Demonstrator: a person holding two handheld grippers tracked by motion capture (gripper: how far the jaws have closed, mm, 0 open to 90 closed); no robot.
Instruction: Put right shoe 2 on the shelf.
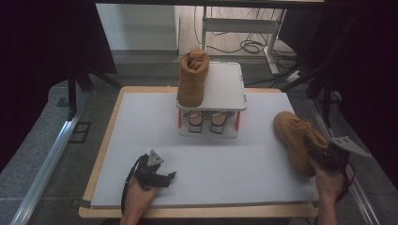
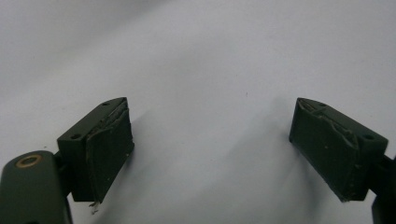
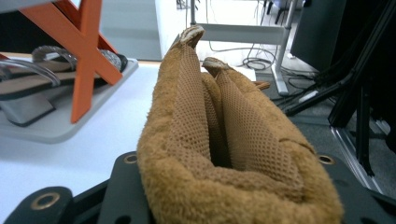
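My right tool is clamped on the collar of the tan boot lying on its side at the desk's right edge; in the right gripper view the soft collar bulges up, squeezed between the jaws. My left tool rests near the front edge, jaws wide apart with nothing between them.

The risk I see: I hold only padded, yielding fabric at the heel end, so the boot's heavy toe could swing down or the collar could slide free when I lift. It also lies close to the desk's edge, so a slip could send it to the floor.

The boot is fuzzy suede with a dimpled mesh lining. Farther off, its mate stands upright on a smooth white rack, strappy sandals beneath, between orange posts.
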